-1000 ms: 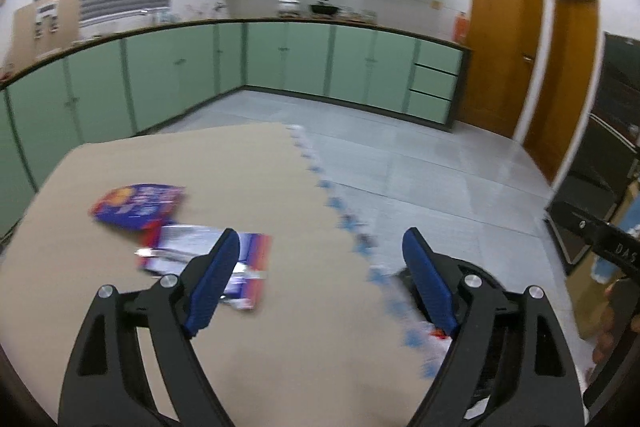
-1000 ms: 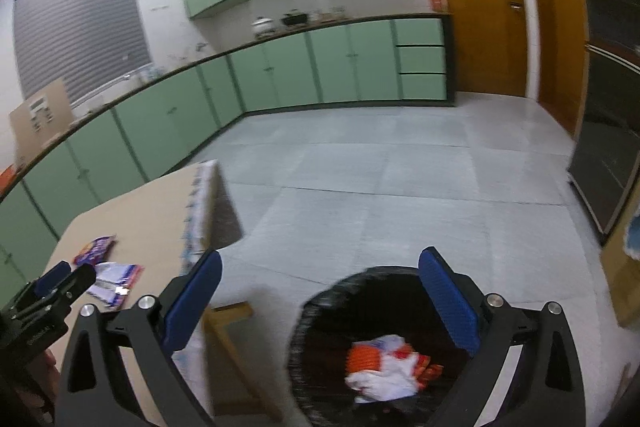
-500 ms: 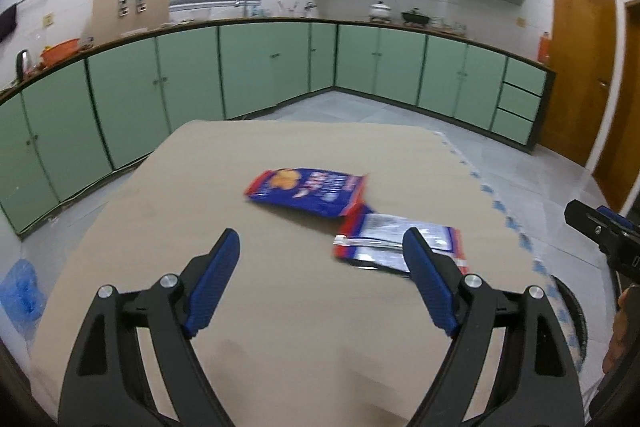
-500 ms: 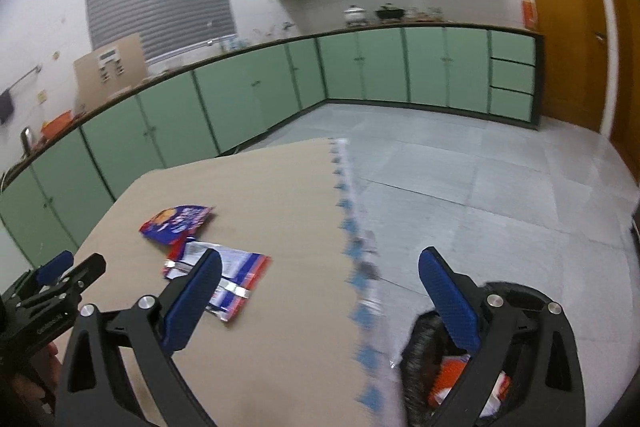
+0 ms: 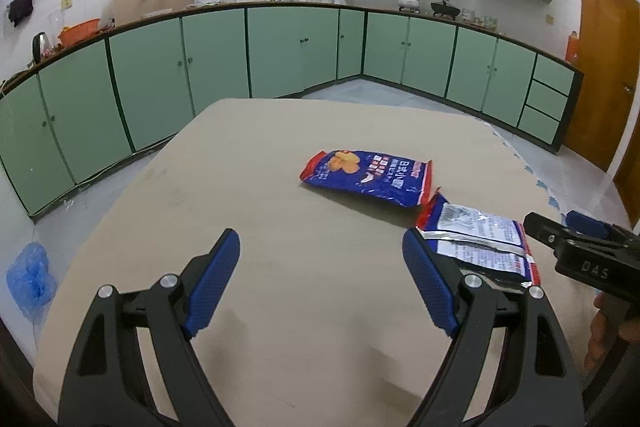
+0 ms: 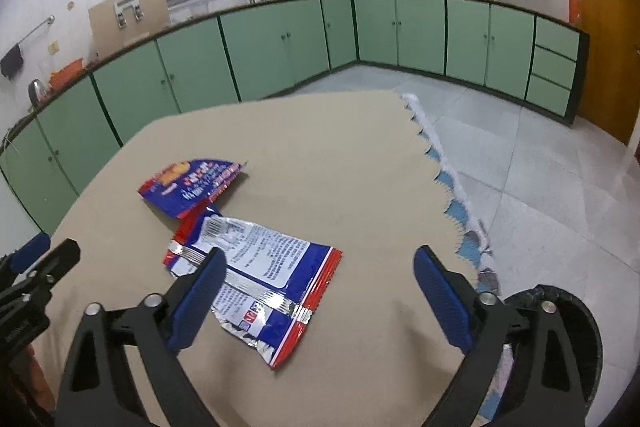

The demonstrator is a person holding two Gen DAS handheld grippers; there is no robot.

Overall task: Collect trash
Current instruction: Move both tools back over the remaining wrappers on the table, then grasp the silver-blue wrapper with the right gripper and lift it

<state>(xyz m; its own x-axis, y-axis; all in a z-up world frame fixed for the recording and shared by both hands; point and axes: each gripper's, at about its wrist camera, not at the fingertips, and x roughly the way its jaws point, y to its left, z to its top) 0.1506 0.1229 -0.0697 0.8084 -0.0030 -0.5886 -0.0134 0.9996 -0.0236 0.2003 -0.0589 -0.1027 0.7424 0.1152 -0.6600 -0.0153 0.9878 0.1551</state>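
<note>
Two empty snack bags lie on the tan table [image 5: 280, 187]. A blue bag with a red edge [image 5: 370, 177] lies further off; it also shows in the right wrist view [image 6: 192, 187]. A white, blue and red wrapper [image 5: 480, 239] lies nearer, back side up, and shows in the right wrist view [image 6: 260, 275]. My left gripper [image 5: 320, 283] is open and empty above the table, left of the wrapper. My right gripper [image 6: 316, 295] is open and empty just above the wrapper's near edge. A black-lined bin [image 6: 568, 347] stands on the floor right of the table.
The table's right edge [image 6: 440, 179] has a ragged blue-white fringe. Green cabinets [image 5: 280, 51] run along the far walls. Orange doors [image 5: 600, 75] stand at the right. A blue plastic bag [image 5: 30, 279] lies on the floor at the left.
Both grippers have swung left from the bin and floor to face the table. The two bags now lie in front of them. Both stayed open and empty.
</note>
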